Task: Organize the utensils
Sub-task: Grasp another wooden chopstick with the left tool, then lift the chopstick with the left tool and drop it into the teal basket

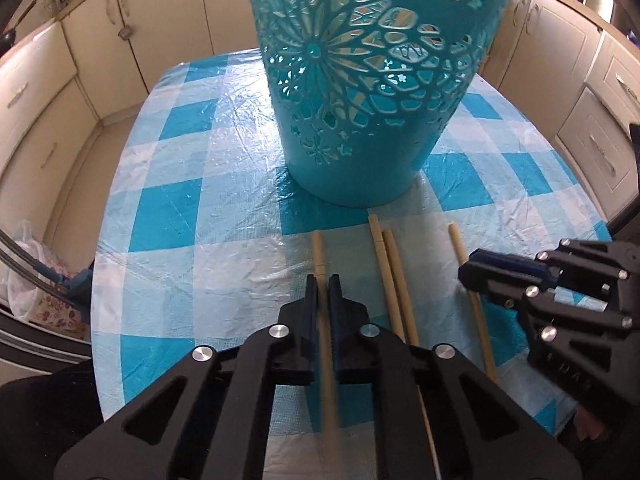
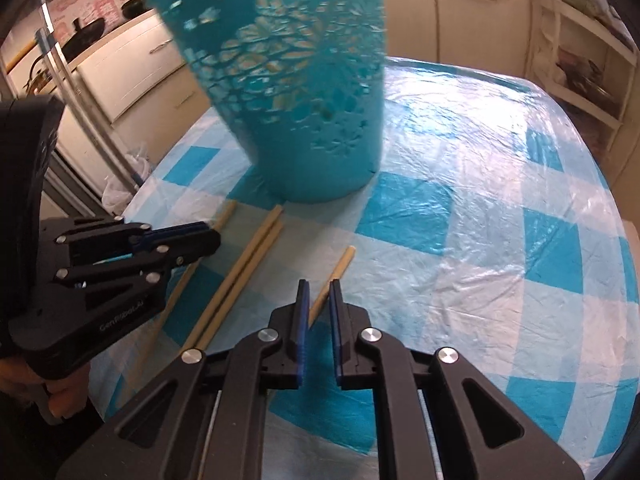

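Observation:
Several tan chopsticks lie on the checked tablecloth in front of a teal cut-out basket (image 1: 372, 80), which also shows in the right wrist view (image 2: 304, 92). My left gripper (image 1: 323, 280) is closed around the leftmost chopstick (image 1: 319, 252), which runs between its jaws. A pair of chopsticks (image 1: 390, 276) lies in the middle. My right gripper (image 2: 319, 286) is slightly open over the rightmost chopstick (image 2: 340, 268), not clamping it. In the left wrist view the right gripper (image 1: 472, 268) sits over that chopstick (image 1: 458, 244).
The blue and white checked tablecloth (image 2: 480, 240) covers the table. Cream kitchen cabinets (image 1: 48, 92) surround it. A flowered plastic bag (image 1: 36, 280) sits on the floor at the left. Shelves (image 2: 580, 60) stand at the far right.

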Demonstrator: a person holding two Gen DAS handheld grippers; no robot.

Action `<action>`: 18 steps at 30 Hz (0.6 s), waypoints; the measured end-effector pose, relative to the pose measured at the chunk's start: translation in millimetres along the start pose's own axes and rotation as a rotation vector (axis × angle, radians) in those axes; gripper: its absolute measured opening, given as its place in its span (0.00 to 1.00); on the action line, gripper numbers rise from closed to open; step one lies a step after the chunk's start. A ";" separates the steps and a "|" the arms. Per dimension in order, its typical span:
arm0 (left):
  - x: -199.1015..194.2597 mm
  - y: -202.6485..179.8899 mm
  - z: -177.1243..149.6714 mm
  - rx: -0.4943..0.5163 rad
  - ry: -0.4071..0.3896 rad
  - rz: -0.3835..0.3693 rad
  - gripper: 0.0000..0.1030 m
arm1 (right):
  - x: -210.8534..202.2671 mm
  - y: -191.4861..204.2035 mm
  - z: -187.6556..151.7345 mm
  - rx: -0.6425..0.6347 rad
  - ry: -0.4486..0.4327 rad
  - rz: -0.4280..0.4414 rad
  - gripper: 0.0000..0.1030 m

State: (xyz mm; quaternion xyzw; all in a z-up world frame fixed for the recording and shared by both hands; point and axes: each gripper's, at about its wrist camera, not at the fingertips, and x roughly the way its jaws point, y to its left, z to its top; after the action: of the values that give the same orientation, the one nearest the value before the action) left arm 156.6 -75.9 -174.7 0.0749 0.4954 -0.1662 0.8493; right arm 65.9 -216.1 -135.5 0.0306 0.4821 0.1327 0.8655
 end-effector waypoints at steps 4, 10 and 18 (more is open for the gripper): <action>0.0 3.4 0.5 0.000 0.017 0.005 0.06 | 0.6 -2.7 0.4 0.028 -0.010 0.005 0.09; -3.2 6.1 1.4 -0.019 0.019 0.005 0.05 | -0.2 5.4 -5.1 -0.009 -0.056 -0.035 0.10; -71.2 22.5 5.7 -0.100 -0.132 -0.103 0.05 | -0.6 6.6 -6.5 -0.019 -0.074 -0.047 0.11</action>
State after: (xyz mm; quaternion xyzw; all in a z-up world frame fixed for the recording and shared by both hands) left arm 136.9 -41.8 -111.0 -0.0041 0.4490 -0.1893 0.8732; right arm 58.8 -210.3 -137.2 0.0160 0.4489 0.1159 0.8859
